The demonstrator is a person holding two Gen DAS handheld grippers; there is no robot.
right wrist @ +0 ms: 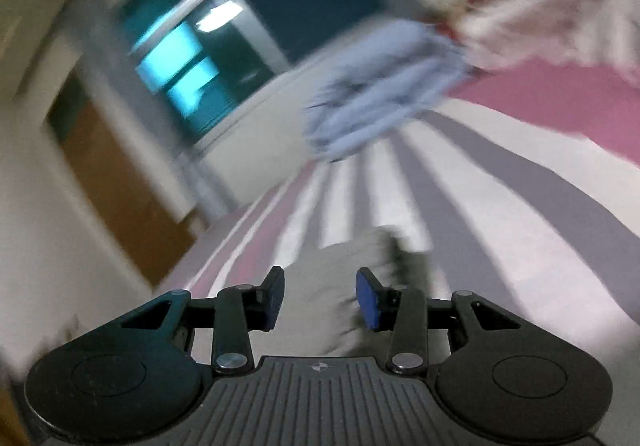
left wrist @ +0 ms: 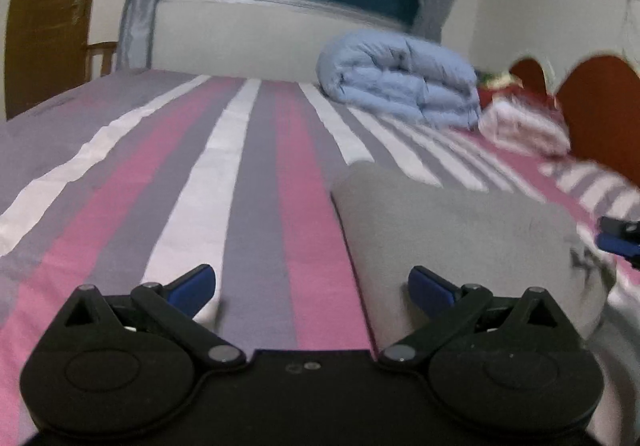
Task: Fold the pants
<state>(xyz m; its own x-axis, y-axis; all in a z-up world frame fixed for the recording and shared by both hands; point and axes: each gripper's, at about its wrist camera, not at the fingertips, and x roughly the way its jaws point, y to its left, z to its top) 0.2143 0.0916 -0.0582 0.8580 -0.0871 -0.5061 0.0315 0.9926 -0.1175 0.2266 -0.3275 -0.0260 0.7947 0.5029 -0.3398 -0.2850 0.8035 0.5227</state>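
The grey pants [left wrist: 460, 246] lie on the striped bed [left wrist: 200, 186], gathered into a thick, rounded bundle just ahead and to the right in the left wrist view. They look soft and limp, a fleecy knit of light weight, so they should sag and drape from any single hold instead of keeping a shape (a pinch at one corner would likely let the layers slide apart). The better hold, I judge, is on a doubled edge, both layers together, with one gripper near each end of that edge.

The left gripper [left wrist: 312, 288] stands wide apart and holds nothing; its right pad is in front of the bundle's near edge, and whether it touches the cloth I cannot tell. The right gripper [right wrist: 320, 298] is partly spread, with grey cloth showing in the gap behind its pads, yet neither pad presses on it as far as the blurred view shows.

Farther back on the bed sit a folded blue duvet [left wrist: 400, 86] and a pale folded pile [left wrist: 524, 126] by the headboard [left wrist: 600, 106].
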